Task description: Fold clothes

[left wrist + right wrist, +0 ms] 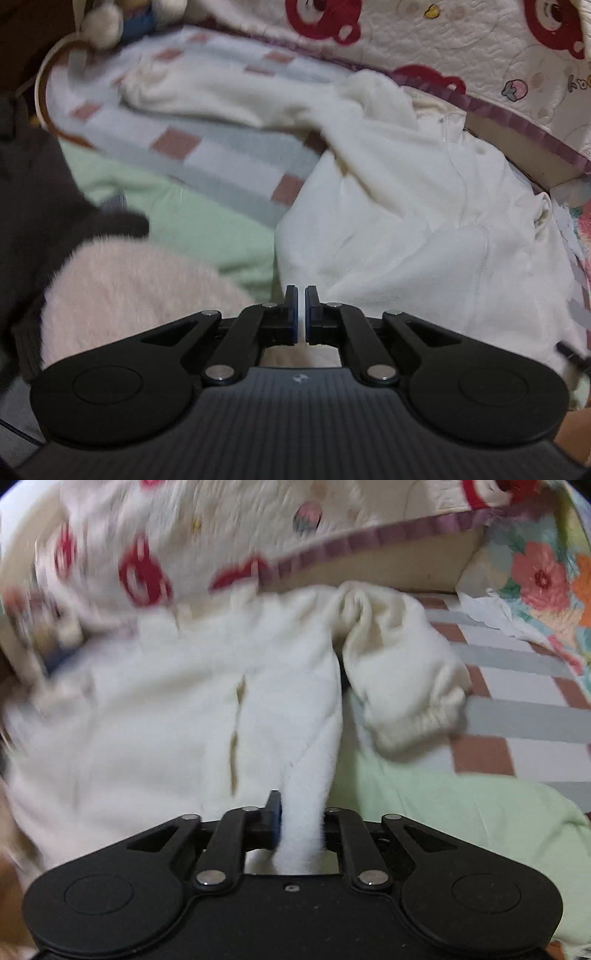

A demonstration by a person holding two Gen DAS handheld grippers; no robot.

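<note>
Cream fleece garment (184, 709) lies crumpled on the checked bedcover (517, 709). Right gripper (301, 819) clamps 1 hem fold, likely to drag it flat; left gripper (301, 314) is closed, empty.

Soft, even indoor light, no glare and only faint shadows in the fabric folds. Both fisheye views bend strongly toward the edges. Motion blur smears the upper left of each; the near black mechanism stays sharp

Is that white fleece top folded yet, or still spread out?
Not folded: the white fleece top lies rumpled, one sleeve flopped aside, its edge pinched in the right claw.
</note>
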